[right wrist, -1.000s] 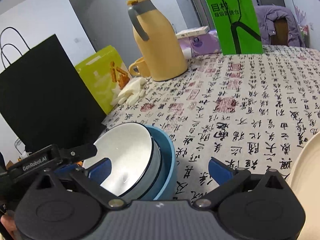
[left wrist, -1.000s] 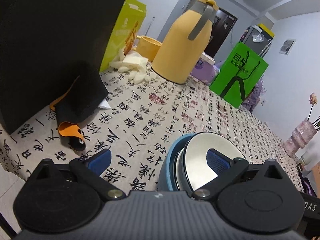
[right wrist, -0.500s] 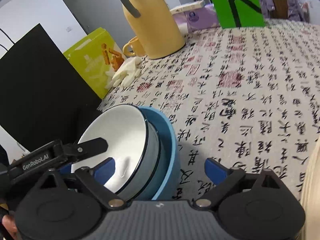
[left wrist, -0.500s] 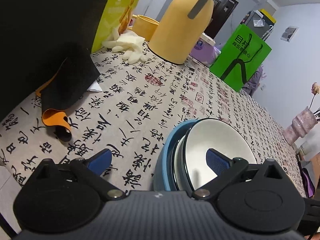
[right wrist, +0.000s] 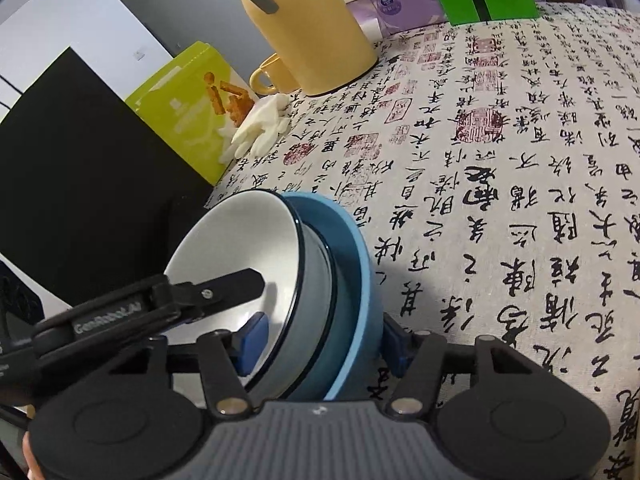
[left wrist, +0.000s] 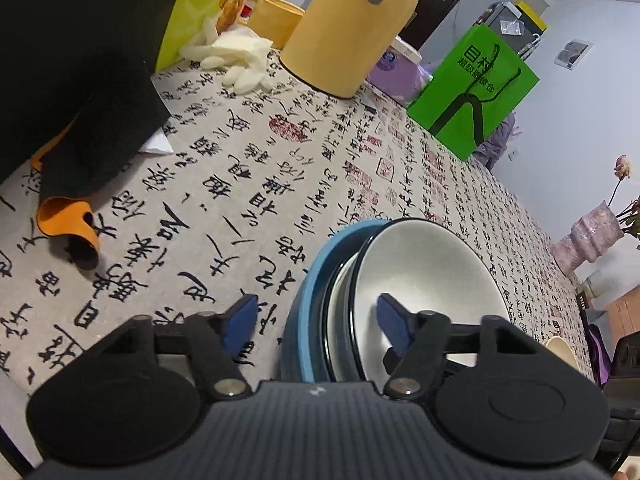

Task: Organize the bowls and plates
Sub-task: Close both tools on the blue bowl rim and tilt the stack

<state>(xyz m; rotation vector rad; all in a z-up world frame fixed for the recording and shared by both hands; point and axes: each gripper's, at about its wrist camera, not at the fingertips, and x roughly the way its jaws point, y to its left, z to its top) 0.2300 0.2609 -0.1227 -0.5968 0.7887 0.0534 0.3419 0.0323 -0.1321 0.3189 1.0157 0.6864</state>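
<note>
A white-lined bowl [left wrist: 432, 264] with a dark rim sits nested in a blue bowl [left wrist: 316, 280] on the calligraphy tablecloth [left wrist: 248, 168]. My left gripper [left wrist: 316, 322] straddles the near wall of the stack. Its jaws are closing, one pad inside the white bowl and the other outside, still apart from the blue wall. My right gripper [right wrist: 322, 342] straddles the opposite side of the white bowl [right wrist: 240, 240] and blue bowl [right wrist: 352, 264]. Its jaws are closing too, with the outer pad close against the blue wall. The left gripper's finger [right wrist: 224, 292] shows inside the bowl.
A yellow jug [left wrist: 352, 24], yellow mug [left wrist: 276, 16], white gloves [left wrist: 240, 56], lime box [right wrist: 188, 112] and black bag [left wrist: 72, 40] line the far left. An orange-and-black cloth [left wrist: 68, 220] lies nearby. A green bag [left wrist: 476, 84] and pink vase [left wrist: 592, 236] stand beyond. A cream dish edge [left wrist: 560, 350] shows at right.
Both grippers have sunk and tipped down over the nested bowls. Their jaws have narrowed from wide apart to closely flanking the stack's walls.
</note>
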